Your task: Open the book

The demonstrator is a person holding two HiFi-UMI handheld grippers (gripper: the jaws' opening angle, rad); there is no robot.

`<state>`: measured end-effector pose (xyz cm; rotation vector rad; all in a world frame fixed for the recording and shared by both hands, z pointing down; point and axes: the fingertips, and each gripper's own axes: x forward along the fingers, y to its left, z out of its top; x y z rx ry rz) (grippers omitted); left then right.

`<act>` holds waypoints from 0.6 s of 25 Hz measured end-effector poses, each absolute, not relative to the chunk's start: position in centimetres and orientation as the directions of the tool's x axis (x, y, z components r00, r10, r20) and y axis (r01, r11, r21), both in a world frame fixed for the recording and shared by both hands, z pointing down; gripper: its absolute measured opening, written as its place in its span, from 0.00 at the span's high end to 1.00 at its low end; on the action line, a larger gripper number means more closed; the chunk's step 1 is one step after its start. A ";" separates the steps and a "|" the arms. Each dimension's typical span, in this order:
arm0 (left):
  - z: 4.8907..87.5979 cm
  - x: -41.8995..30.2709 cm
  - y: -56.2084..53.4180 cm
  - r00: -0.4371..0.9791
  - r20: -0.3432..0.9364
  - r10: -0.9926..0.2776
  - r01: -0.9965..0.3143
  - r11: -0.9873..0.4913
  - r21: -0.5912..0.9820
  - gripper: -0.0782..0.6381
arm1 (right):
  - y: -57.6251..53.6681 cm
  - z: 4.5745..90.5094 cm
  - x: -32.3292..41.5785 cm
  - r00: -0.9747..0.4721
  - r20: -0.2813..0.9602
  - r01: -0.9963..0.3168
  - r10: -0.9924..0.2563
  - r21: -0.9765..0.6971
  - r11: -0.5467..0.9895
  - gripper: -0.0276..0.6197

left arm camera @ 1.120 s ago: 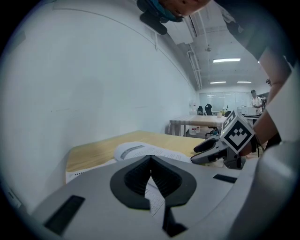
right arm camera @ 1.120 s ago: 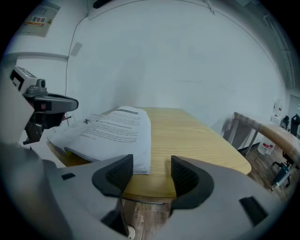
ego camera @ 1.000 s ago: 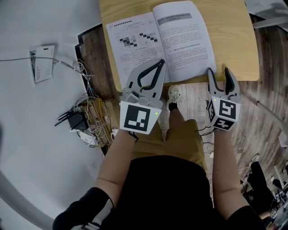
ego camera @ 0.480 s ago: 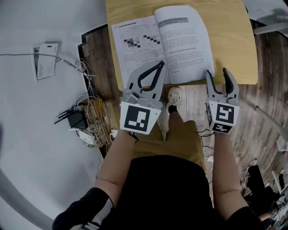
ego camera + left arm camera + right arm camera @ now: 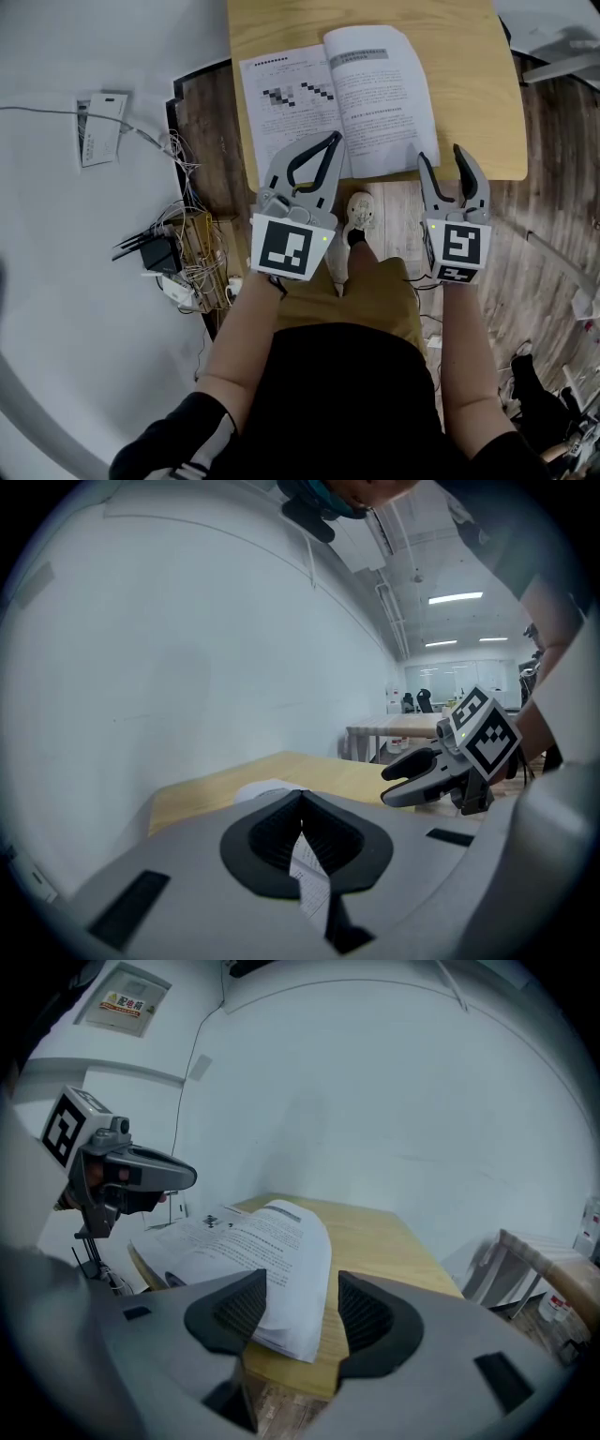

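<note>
At a pale wooden desk (image 5: 469, 94) by a white wall (image 5: 375, 1101), stands over the open book (image 5: 375, 94), flat at the near edge. Holds left gripper (image 5: 332, 137) level above the left page's lower corner with jaws closed tip to tip. Poises right gripper (image 5: 440, 155) alongside at the desk edge with jaws apart on nothing. Shows a shoe (image 5: 359, 211) below and a cable tangle (image 5: 183, 248) on the floor, left.
</note>
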<state>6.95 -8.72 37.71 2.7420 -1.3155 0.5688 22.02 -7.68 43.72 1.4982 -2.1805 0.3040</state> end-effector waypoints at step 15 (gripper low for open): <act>31.3 5.8 -7.7 0.533 0.286 -0.796 -0.790 -0.589 -0.169 0.88 | -7.5 36.1 18.4 -0.429 0.381 -0.863 -0.819 0.093 0.496 0.57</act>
